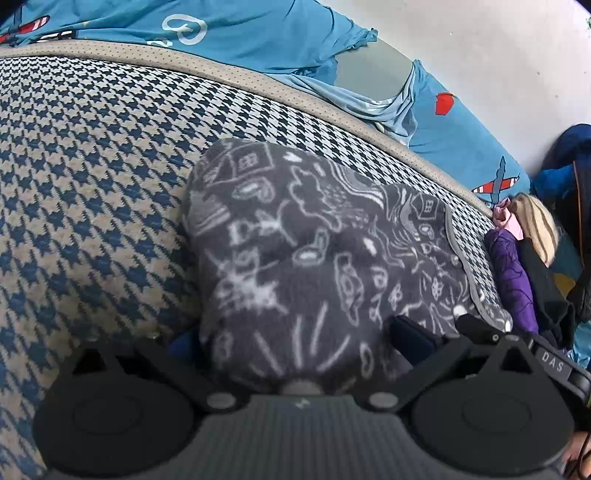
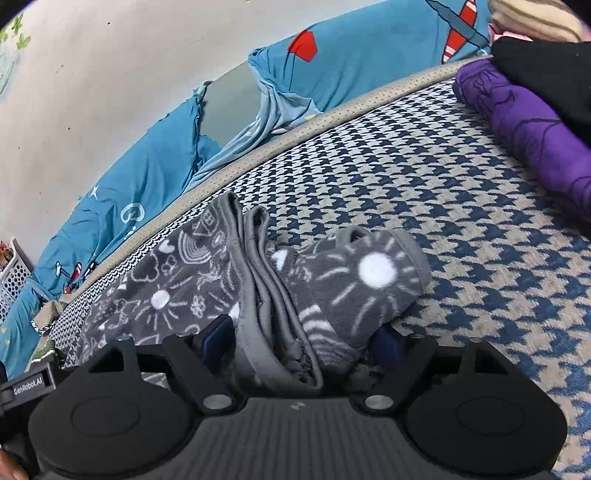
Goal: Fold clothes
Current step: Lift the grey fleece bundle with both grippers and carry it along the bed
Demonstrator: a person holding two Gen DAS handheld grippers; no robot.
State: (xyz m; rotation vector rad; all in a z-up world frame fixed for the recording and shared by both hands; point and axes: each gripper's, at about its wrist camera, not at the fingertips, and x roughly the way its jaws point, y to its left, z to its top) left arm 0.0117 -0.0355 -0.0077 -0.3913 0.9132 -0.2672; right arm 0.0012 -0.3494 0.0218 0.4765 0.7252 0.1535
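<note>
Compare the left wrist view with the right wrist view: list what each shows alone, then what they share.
Left wrist only: pale blond hair beside the clothes pile, and a dark blue bundle against the wall. Right wrist only: a white basket at the far left, and the garment's stacked grey hems. Both: the grey doodle-print fleece between the fingers, the houndstooth cover, blue sheet and purple garment.

Lower centre: right gripper (image 2: 299, 345), fingers (image 2: 218, 339) spread around a folded grey doodle-print fleece garment (image 2: 332, 284) on the houndstooth mattress (image 2: 461, 229). Upper right: purple garment (image 2: 524, 125), black garment (image 2: 546, 62). Upper left: blue printed sheet (image 2: 155, 173).
</note>
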